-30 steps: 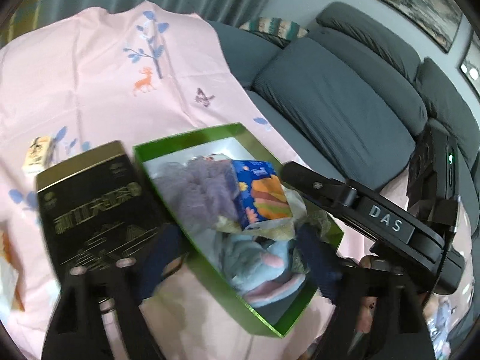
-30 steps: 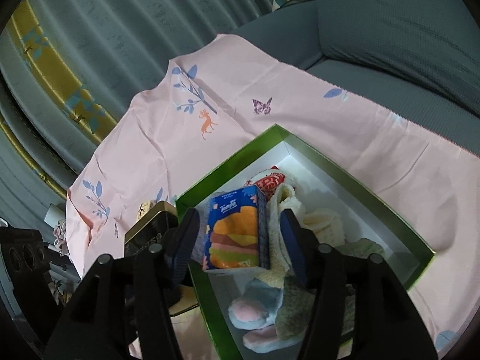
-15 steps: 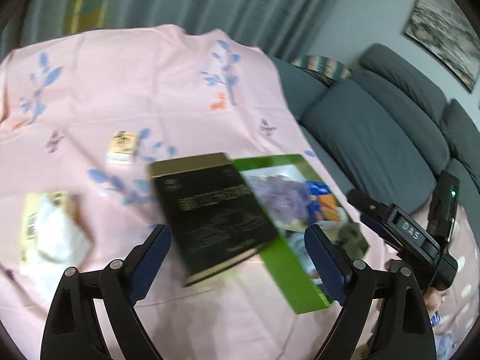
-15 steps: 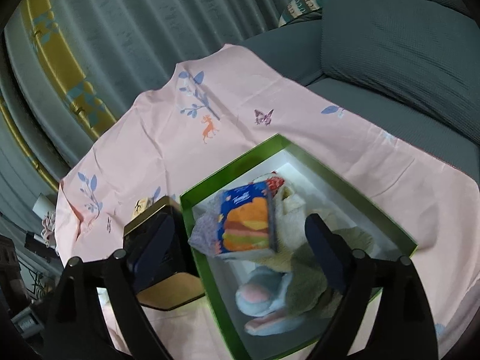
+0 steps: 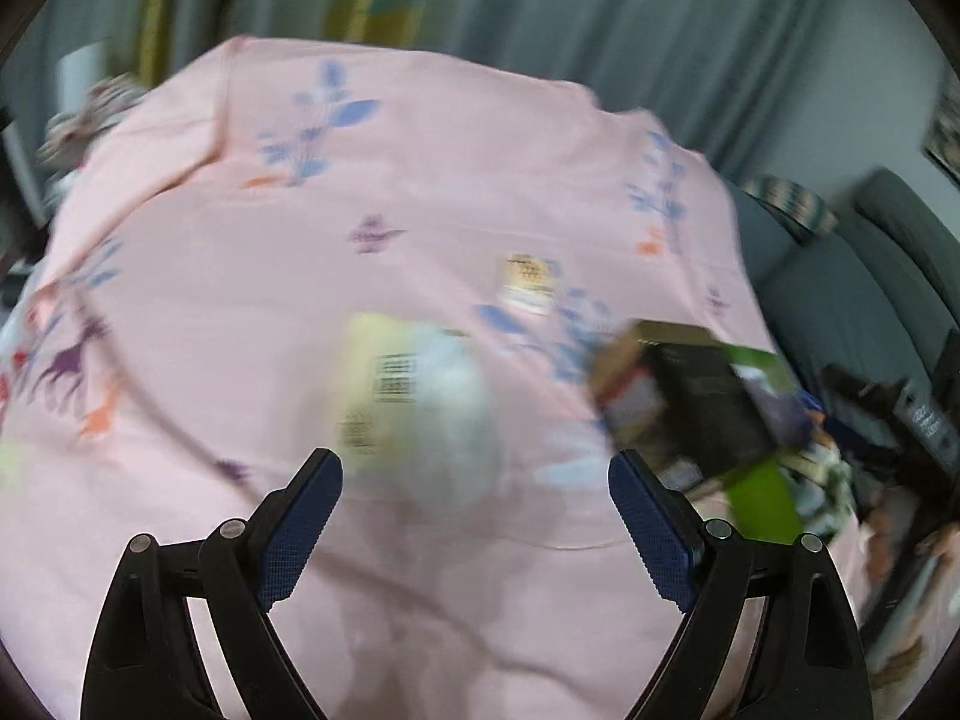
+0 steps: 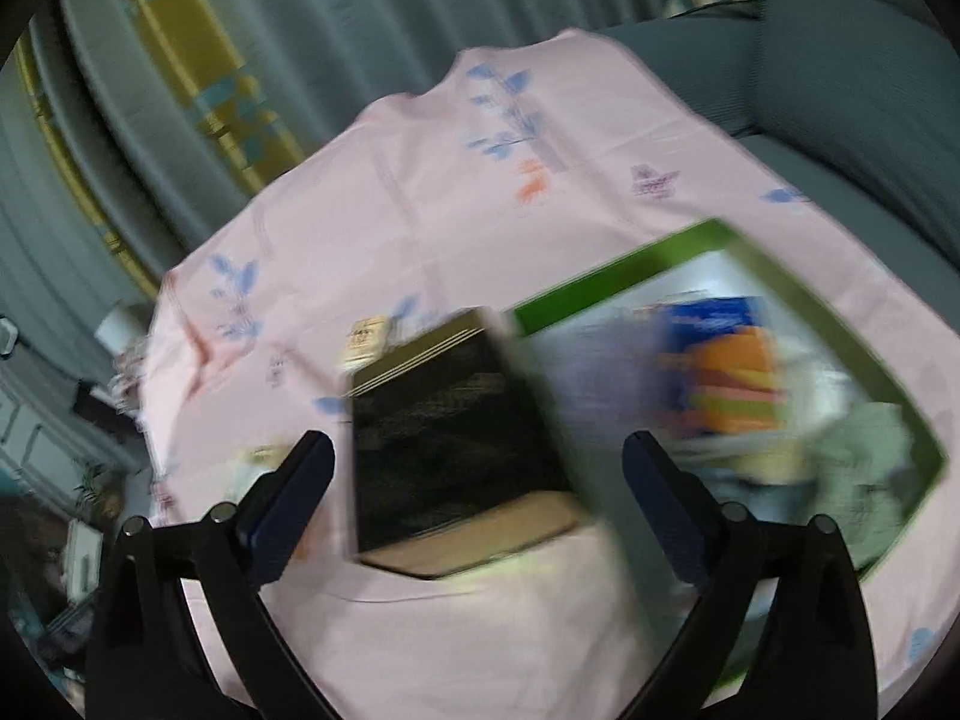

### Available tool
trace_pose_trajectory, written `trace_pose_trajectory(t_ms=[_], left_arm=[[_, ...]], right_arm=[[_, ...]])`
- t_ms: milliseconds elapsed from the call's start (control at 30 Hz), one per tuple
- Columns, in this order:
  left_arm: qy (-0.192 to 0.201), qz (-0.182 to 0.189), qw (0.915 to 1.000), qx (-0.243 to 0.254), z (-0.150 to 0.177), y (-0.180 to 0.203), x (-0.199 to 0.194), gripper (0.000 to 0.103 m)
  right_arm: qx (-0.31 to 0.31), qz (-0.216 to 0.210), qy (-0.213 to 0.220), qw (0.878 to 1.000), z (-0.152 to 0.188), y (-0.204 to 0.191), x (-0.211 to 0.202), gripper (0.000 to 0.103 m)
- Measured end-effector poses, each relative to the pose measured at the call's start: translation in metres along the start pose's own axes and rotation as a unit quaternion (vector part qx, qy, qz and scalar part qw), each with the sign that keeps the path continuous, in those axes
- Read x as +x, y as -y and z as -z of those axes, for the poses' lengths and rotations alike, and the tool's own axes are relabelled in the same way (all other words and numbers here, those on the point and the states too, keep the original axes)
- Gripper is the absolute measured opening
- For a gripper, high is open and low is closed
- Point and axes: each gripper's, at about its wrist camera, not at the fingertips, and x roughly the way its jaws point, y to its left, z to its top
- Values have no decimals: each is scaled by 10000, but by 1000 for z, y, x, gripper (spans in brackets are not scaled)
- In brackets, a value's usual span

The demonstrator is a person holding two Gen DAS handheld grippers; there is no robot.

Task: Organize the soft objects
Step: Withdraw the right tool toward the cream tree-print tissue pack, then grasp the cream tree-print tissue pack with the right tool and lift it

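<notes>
Setting: grey curtains behind, a grey sofa at right, and a pink printed cloth spread as the work surface.

Green box: open-topped, set at the cloth's sofa side as the collecting bin; soft things lie inside, blurred, with a blue-and-orange tissue pack on top.

Black box: closed, just beside the green box; rigid, so probably left out.

Yellow-and-white packet: loose on the cloth, ahead of the left gripper, likely the next pick.

Small pale carton: farther back, apart.

Left gripper: jaws spread wide, empty.

Right gripper: jaws apart, empty, facing the black box.
</notes>
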Motion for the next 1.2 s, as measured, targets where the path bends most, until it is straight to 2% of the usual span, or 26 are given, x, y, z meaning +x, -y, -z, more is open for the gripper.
trace_pose_trajectory(t_ms=[67,167,267,367,433,533,600,667,733,800,967,1067,1200], left_arm=[[10,-154,9998,-109,4,-23,3,91],[-26,-341,9992,-223,14,-50,13,91],[-156,-285,9985,-442,27,-77,27,91],[-363,-240,9959,-789,39,-100,40,91],[-445,-286,9951,-840,41,-105,45,91],[-369,-261,9948,-918,41,-109,45,91],[-371,-154,9948,-934,41,-110,44,91],[-352,-198,9952,-887,42,-109,44,91],[-331,-325,9957,-803,42,-108,43,91],[-335,-287,9961,-770,42,-108,43,91],[-263,-324,9964,-736,39,-105,39,91],[-215,-345,9969,-668,40,-102,36,91],[-202,-370,9974,-577,44,-97,31,91]], right_arm=[[-9,-236,-207,9995,-13,-29,20,97],[18,-303,-655,9974,-34,-76,67,97],[-91,38,-1008,9949,-52,-116,126,95],[-316,649,-1203,9901,-61,-143,187,94],[-478,932,-1471,9836,-62,-151,225,88],[-448,1249,-1743,9757,-66,-150,271,83],[-370,1614,-1806,9695,-66,-144,293,83],[-408,1850,-1934,9626,-63,-139,312,80],[-495,2024,-2043,9565,-60,-135,323,73],[-677,2108,-2085,9526,-57,-134,329,51],[-1012,2115,-1978,9518,-55,-142,304,50],[-1142,1636,-1831,9626,-54,-158,258,50],[-1420,959,-1605,9720,-37,-183,177,51]])
